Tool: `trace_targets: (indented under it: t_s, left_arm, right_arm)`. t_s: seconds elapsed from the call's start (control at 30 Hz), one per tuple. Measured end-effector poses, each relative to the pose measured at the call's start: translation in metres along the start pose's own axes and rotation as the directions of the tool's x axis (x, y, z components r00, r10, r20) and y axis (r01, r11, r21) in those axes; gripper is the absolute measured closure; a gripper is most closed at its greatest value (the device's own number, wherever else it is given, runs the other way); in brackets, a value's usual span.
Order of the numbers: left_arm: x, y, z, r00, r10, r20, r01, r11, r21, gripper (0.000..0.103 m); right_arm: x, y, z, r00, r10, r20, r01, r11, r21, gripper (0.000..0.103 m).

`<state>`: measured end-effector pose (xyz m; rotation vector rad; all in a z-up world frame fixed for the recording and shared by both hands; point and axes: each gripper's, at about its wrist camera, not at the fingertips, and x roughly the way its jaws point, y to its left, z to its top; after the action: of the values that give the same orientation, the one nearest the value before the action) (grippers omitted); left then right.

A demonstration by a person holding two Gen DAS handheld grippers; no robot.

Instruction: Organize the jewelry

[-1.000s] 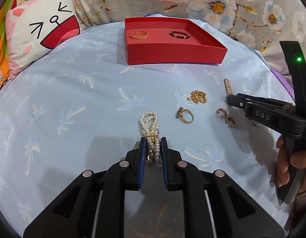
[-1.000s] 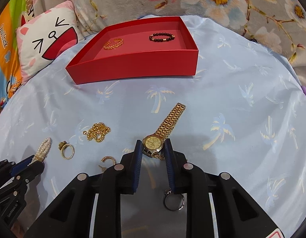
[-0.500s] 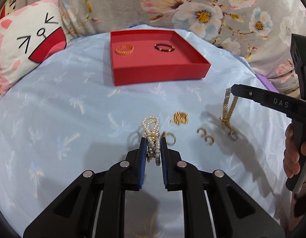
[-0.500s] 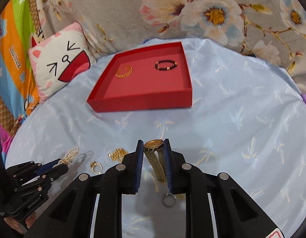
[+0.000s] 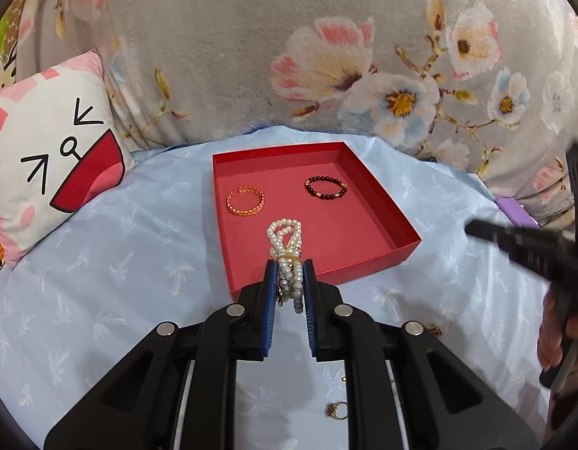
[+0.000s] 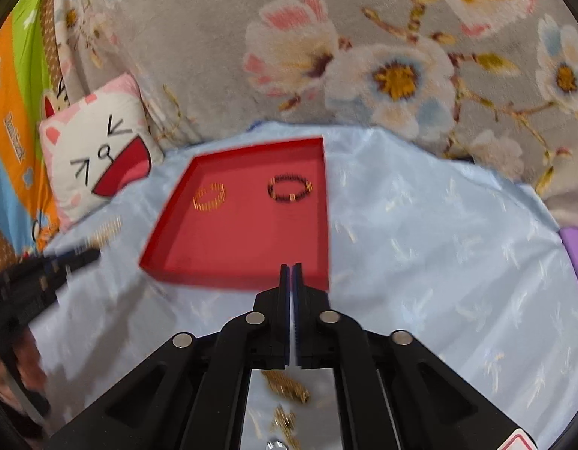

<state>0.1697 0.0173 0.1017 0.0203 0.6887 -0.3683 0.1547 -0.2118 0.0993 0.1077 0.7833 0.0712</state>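
My left gripper (image 5: 288, 266) is shut on a white pearl bracelet (image 5: 285, 242) and holds it raised over the near edge of the red tray (image 5: 403, 227). The tray holds a gold bangle (image 5: 245, 201) and a dark beaded bracelet (image 5: 325, 187). My right gripper (image 6: 291, 268) has its jaws closed together, raised near the tray's (image 6: 322, 232) near right corner. The gold watch (image 6: 287, 388) hangs under the right gripper, blurred; where the jaws pinch it is hidden. The right gripper also shows at the right of the left wrist view (image 5: 529, 243).
A gold ring (image 5: 336, 409) and a small gold piece (image 5: 434, 329) lie on the light blue cloth (image 5: 120, 262) below my left gripper. A cat-face pillow (image 5: 53, 172) stands at the left. A flowered grey blanket (image 5: 326, 56) rises behind the tray.
Both grippers have lifted off the cloth and moved toward the red tray, the left with the pearl bracelet, the right with the watch. The right jaws now look closer together.
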Motion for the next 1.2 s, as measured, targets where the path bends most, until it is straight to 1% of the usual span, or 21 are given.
trace_targets:
  t_s: [0.1,0.17,0.2,0.23,0.3,0.37,0.4,0.43,0.5,0.6,0.67,0.7,0.73,0.77,0.83,0.93,0.97,1.0,1.1,1.2]
  left_arm:
    - [0.008,0.002,-0.01,0.999,-0.016,-0.034,0.016,1.0,-0.007,0.09]
    - [0.014,0.001,-0.021,0.998,-0.025,-0.063,0.024,1.0,-0.006,0.09]
    - [0.015,-0.001,-0.025,0.997,-0.029,-0.073,0.029,1.0,-0.005,0.09]
    - [0.017,-0.003,-0.031,0.996,-0.032,-0.084,0.033,0.999,0.0,0.09]
    - [0.018,-0.007,-0.04,0.994,-0.037,-0.102,0.038,0.999,0.009,0.09]
    - [0.017,-0.011,-0.048,0.993,-0.04,-0.109,0.043,0.999,0.021,0.09]
    - [0.015,-0.013,-0.051,0.994,-0.036,-0.106,0.04,0.999,0.033,0.09]
    - [0.014,-0.015,-0.053,0.994,-0.03,-0.101,0.035,0.998,0.044,0.09]
    - [0.013,-0.017,-0.055,0.995,-0.032,-0.1,0.037,0.998,0.048,0.09]
    - [0.013,-0.019,-0.056,0.994,-0.04,-0.101,0.045,0.998,0.049,0.09]
    - [0.013,-0.019,-0.056,0.994,-0.045,-0.103,0.05,0.997,0.051,0.09]
    - [0.014,-0.019,-0.056,0.994,-0.045,-0.103,0.05,0.998,0.049,0.09]
    - [0.015,-0.018,-0.057,0.993,-0.049,-0.107,0.054,0.997,0.047,0.09]
    - [0.015,-0.018,-0.057,0.993,-0.045,-0.105,0.05,0.998,0.047,0.09]
    - [0.016,-0.018,-0.056,0.994,-0.044,-0.103,0.049,0.998,0.049,0.09]
    - [0.016,-0.016,-0.057,0.994,-0.039,-0.101,0.044,0.998,0.047,0.09]
    - [0.016,-0.016,-0.057,0.994,-0.036,-0.099,0.04,0.998,0.043,0.092]
    - [0.016,-0.016,-0.057,0.994,-0.041,-0.101,0.046,0.998,0.042,0.097]
    - [0.014,-0.015,-0.054,0.995,-0.041,-0.094,0.045,0.998,0.044,0.098]
    - [0.01,-0.014,-0.05,0.996,-0.037,-0.078,0.041,0.998,0.052,0.1]
  right_arm:
    - [0.014,-0.007,-0.043,0.998,0.02,-0.067,-0.02,1.0,0.006,0.093]
    - [0.026,-0.009,-0.065,0.993,0.022,-0.114,-0.022,1.0,0.0,0.087]
    - [0.031,-0.01,-0.073,0.991,0.028,-0.132,-0.028,1.0,-0.002,0.079]
    - [0.035,-0.01,-0.079,0.989,0.037,-0.144,-0.038,0.999,-0.005,0.074]
    - [0.039,-0.009,-0.085,0.987,0.057,-0.148,-0.059,0.998,-0.009,0.073]
    - [0.038,-0.006,-0.085,0.986,0.09,-0.138,-0.092,0.996,-0.009,0.069]
    - [0.038,-0.002,-0.084,0.985,0.103,-0.137,-0.106,0.994,-0.018,0.064]
    - [0.04,0.003,-0.084,0.986,0.096,-0.139,-0.103,0.994,-0.039,0.061]
    - [0.044,0.011,-0.084,0.986,0.075,-0.147,-0.088,0.993,-0.078,0.06]
    - [0.054,0.017,-0.083,0.987,0.041,-0.154,-0.058,0.992,-0.11,0.06]
    - [0.06,0.016,-0.082,0.985,0.026,-0.17,-0.045,0.993,-0.113,0.064]
    - [0.062,0.014,-0.082,0.984,0.031,-0.175,-0.049,0.994,-0.099,0.075]
    - [0.064,0.01,-0.082,0.982,0.045,-0.185,-0.061,0.995,-0.08,0.08]
    - [0.064,0.007,-0.081,0.979,0.067,-0.191,-0.078,0.995,-0.054,0.081]
    - [0.062,0.002,-0.08,0.979,0.078,-0.188,-0.085,0.996,-0.027,0.088]
    - [0.057,-0.003,-0.078,0.978,0.097,-0.182,-0.097,0.995,0.01,0.09]
    - [0.056,-0.004,-0.077,0.978,0.105,-0.18,-0.103,0.994,0.018,0.09]
    - [0.054,-0.005,-0.076,0.979,0.108,-0.172,-0.105,0.994,0.026,0.09]
    - [0.044,-0.004,-0.068,0.984,0.112,-0.141,-0.11,0.994,0.022,0.09]
    - [0.032,-0.001,-0.054,0.986,0.13,-0.102,-0.129,0.992,0.016,0.09]
